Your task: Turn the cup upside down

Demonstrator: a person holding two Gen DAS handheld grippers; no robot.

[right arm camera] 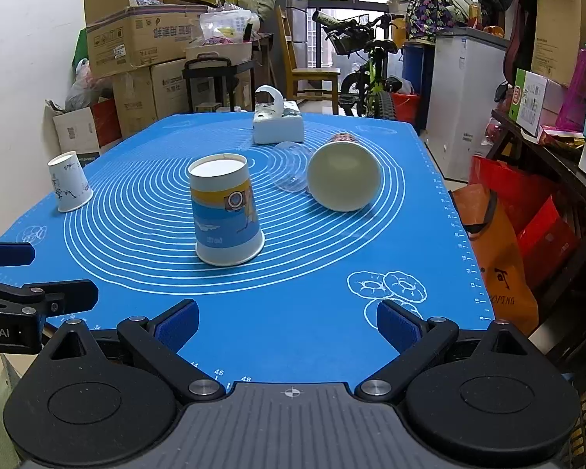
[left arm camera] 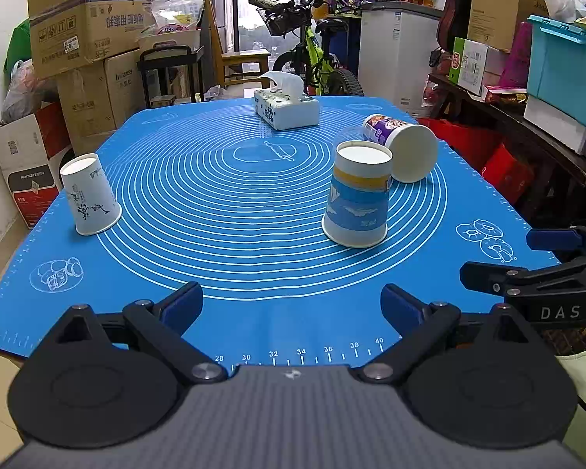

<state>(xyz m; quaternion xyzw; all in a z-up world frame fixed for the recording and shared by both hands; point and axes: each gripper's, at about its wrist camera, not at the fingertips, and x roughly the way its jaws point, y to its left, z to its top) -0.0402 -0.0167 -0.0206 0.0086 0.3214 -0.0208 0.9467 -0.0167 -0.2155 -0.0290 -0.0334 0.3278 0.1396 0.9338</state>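
Blue-banded cup [right arm camera: 226, 211] sits mouth-down on the blue mat [right arm camera: 293, 312], ahead of my right gripper [right arm camera: 287, 326] & a bit left, well apart. Ahead-right of my left gripper [left arm camera: 293, 308]. Both grippers spread wide, holding nothing. Purple cup [left arm camera: 402, 144] lies on its side just behind it.

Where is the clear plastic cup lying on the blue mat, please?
The clear plastic cup lies on its side mid-mat, just left of the tipped white-bottomed paper tub and in front of the tissue box.
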